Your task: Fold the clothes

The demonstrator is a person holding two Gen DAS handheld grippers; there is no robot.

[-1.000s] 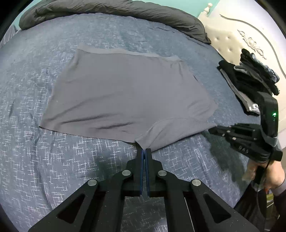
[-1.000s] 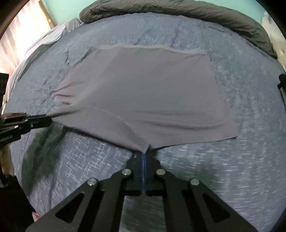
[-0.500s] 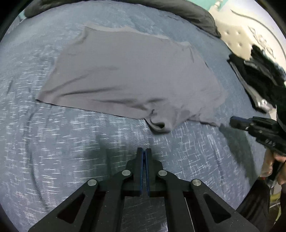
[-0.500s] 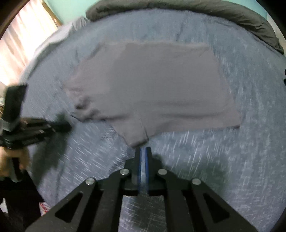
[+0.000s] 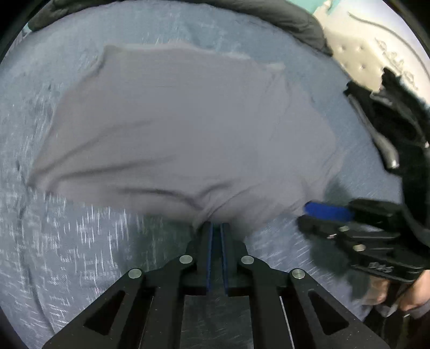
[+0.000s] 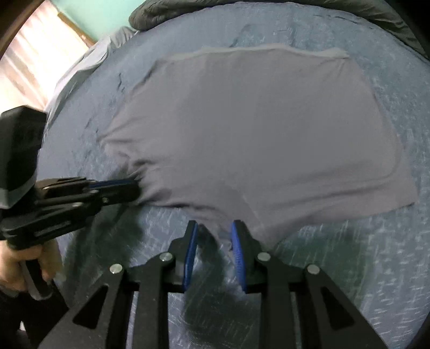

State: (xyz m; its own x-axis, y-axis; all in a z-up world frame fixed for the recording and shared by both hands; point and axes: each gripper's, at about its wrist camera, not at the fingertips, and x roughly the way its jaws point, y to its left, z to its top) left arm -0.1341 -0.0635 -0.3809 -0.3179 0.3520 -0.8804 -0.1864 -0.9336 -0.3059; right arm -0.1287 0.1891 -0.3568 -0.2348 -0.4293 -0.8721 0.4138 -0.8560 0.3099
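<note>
Grey shorts lie spread on the blue bed cover, waistband at the far side. My left gripper is shut on the near hem, and the cloth bunches into folds at its tips. The right wrist view shows it from the side, pinching the left leg's edge. My right gripper is open, and the middle corner of the hem lies between its blue pads. In the left wrist view the right gripper sits at the hem's right side.
A pile of dark clothes lies at the bed's right edge near a cream headboard. A dark duvet runs along the far side. A bright curtain is far left. Hands hold both grippers.
Both grippers had drawn back from the hem, shut. Now both have moved forward to it: the left has closed on the edge and the right has opened around the middle corner.
</note>
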